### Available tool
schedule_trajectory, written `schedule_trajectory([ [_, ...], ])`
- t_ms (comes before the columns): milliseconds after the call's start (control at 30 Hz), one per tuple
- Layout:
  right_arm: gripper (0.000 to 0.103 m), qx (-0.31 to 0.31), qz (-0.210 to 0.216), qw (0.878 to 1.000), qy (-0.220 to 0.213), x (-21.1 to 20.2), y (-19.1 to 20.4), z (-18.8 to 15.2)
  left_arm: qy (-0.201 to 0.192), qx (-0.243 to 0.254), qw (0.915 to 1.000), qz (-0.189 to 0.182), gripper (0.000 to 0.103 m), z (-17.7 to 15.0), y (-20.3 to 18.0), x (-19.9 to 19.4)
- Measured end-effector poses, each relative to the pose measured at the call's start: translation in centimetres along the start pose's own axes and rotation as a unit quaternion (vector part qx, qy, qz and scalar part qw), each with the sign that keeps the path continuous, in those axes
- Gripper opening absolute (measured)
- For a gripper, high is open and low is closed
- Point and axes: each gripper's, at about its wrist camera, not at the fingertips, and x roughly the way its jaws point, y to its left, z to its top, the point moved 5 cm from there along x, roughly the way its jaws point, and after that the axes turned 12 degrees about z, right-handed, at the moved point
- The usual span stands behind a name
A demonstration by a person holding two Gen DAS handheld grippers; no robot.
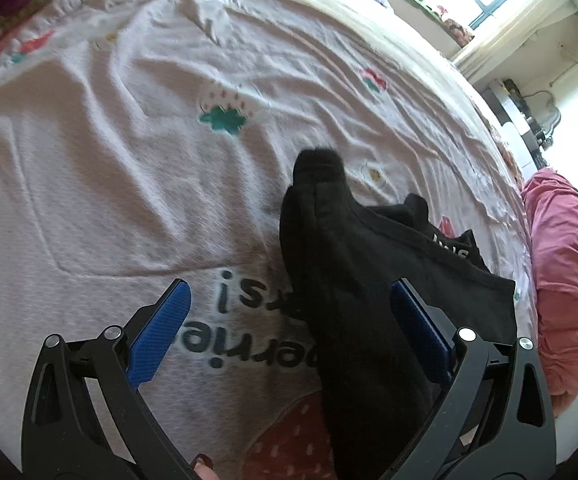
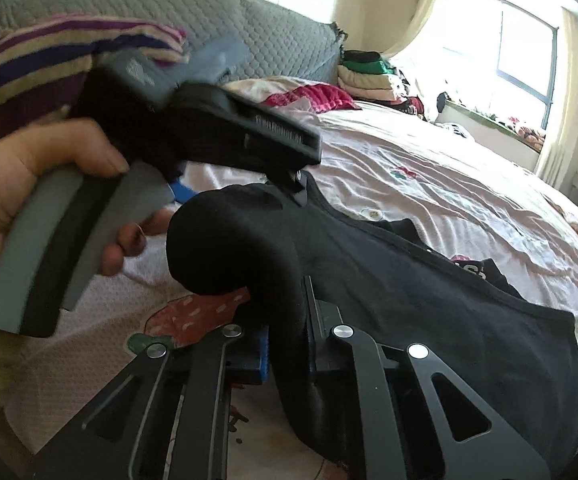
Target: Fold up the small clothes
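A black garment (image 1: 349, 248) with a bit of white lettering lies bunched on a pale printed bedsheet (image 1: 129, 160). My left gripper (image 1: 289, 286) hangs over it, open, blue pads wide apart. A raised fold of the black cloth runs between the fingers, close to the right-hand pad (image 1: 421, 328), and neither pad presses on it. In the right wrist view my right gripper (image 2: 287, 332) is shut on a thick fold of the black garment (image 2: 429, 300), which arches up from the jaws. A hand (image 2: 29, 184) holds the left gripper's grey handle (image 2: 49, 264) just above that fold.
A pink blanket (image 1: 569, 260) is heaped at the bed's right edge. A striped pillow (image 2: 49, 68) and a grey quilted cover (image 2: 269, 28) stand at the head of the bed. Folded clothes (image 2: 365, 76) are stacked by the window (image 2: 501, 52).
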Motion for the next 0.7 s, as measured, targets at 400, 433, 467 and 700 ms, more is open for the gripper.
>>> schedule_trajectory([
  [400,0.009,0.014,-0.009,0.999,-0.039,-3.5,-1.2,0.0,-0.002,0.005,0.998,-0.063,0.02,-0.8,-5.1,-1.4],
  [433,0.009,0.019,-0.013,0.999,-0.044,-4.0,-1.4,0.0,-0.006,0.008,0.998,-0.062,0.019,-0.8,-5.6,-1.7],
  [467,0.009,0.024,-0.016,0.998,-0.048,-4.3,-1.7,0.0,-0.013,0.014,0.998,-0.061,0.018,-0.9,-6.1,-2.1],
  [700,0.008,0.057,-0.039,0.994,-0.085,-8.3,-3.4,-0.3,-0.049,0.059,0.9953,-0.059,0.018,-1.3,-10.9,-5.6],
])
